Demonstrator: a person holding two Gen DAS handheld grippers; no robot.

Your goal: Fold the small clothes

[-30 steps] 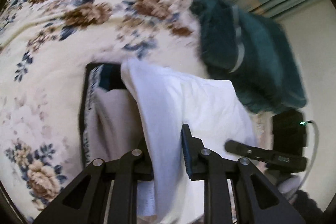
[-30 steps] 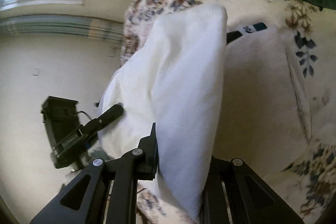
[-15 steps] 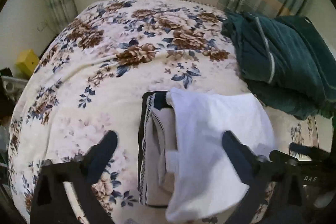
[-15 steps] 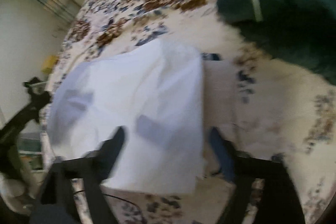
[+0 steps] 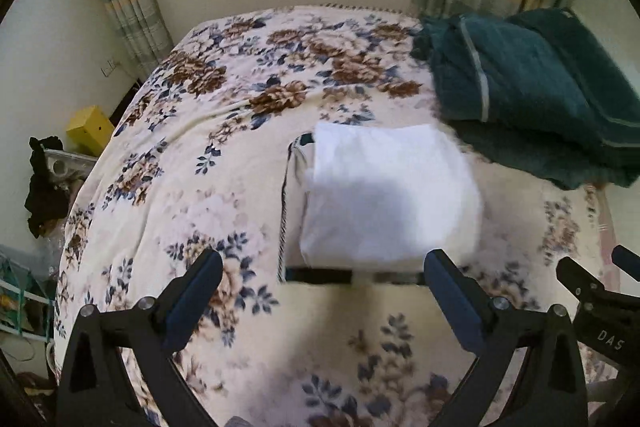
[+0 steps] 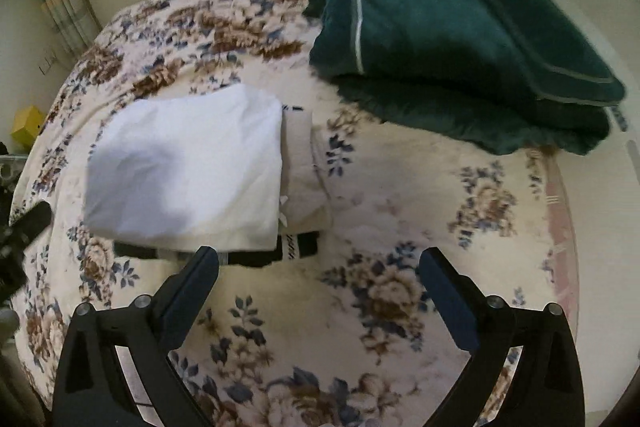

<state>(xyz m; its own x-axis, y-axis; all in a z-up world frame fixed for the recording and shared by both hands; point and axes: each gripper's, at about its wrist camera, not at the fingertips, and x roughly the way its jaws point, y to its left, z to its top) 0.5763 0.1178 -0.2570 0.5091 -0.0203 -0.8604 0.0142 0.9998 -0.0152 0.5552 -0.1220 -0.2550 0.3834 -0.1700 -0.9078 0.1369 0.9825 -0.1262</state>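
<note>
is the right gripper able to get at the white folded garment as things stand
Probably yes. The right gripper is open and empty, and the white folded garment lies on top of the stack on the bed, ahead and to its left, with nothing between them.

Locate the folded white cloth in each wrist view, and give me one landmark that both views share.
Left wrist: the folded white cloth lies just right of centre, atop the beige folded garment, beyond the open fingers.
Right wrist: the same cloth lies left of centre, beyond the left finger.
Shared landmark: the dark green folded blanket, to the upper right of the cloth in both views.
</note>
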